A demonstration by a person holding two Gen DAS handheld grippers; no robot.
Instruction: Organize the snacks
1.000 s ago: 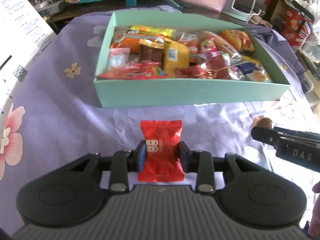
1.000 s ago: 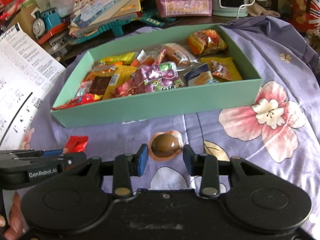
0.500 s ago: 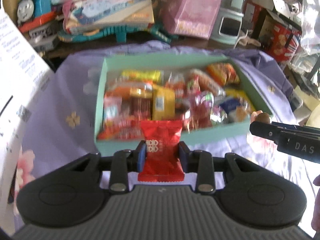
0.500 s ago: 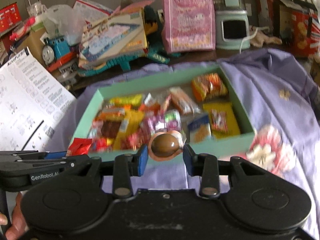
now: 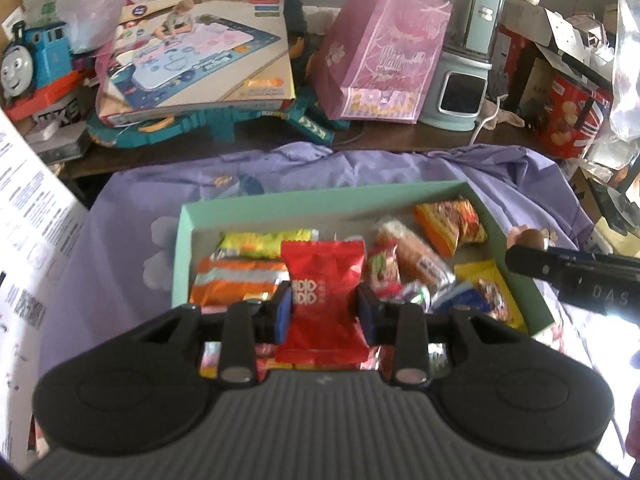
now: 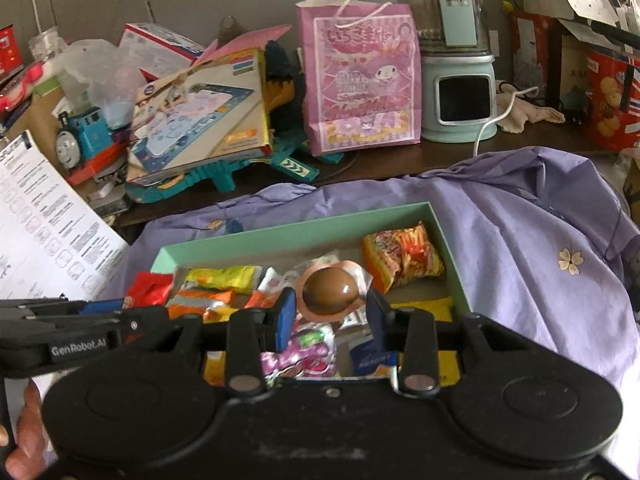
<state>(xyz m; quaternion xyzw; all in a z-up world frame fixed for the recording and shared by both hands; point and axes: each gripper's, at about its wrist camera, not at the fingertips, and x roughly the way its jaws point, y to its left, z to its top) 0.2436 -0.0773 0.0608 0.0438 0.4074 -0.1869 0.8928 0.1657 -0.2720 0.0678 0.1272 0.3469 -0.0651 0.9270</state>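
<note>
My left gripper [image 5: 324, 308] is shut on a red snack packet [image 5: 323, 280] and holds it in the air over the near left part of the mint-green box [image 5: 184, 240]. My right gripper [image 6: 330, 312] is shut on a brown egg-shaped snack in a pink wrapper [image 6: 330, 292] and holds it over the box [image 6: 448, 248]. The box holds several packets: a yellow-green one [image 5: 264, 243], orange ones [image 5: 450, 226] and a yellow one [image 5: 484, 284]. The right gripper shows at the right of the left wrist view [image 5: 524, 248], and the left gripper at the left of the right wrist view [image 6: 136, 300].
The box lies on a purple flowered cloth [image 6: 540, 232]. Behind it are a pink gift bag [image 6: 360, 80], a mint appliance [image 6: 456, 92], a toy box on teal track pieces [image 5: 200, 64], a blue toy train [image 5: 28, 60] and a red tin [image 5: 576, 116]. A printed sheet [image 6: 44, 232] stands at the left.
Both grippers have risen from the cloth and moved forward over the box, each still holding its snack. The packets in the box now lie beneath the fingers.
</note>
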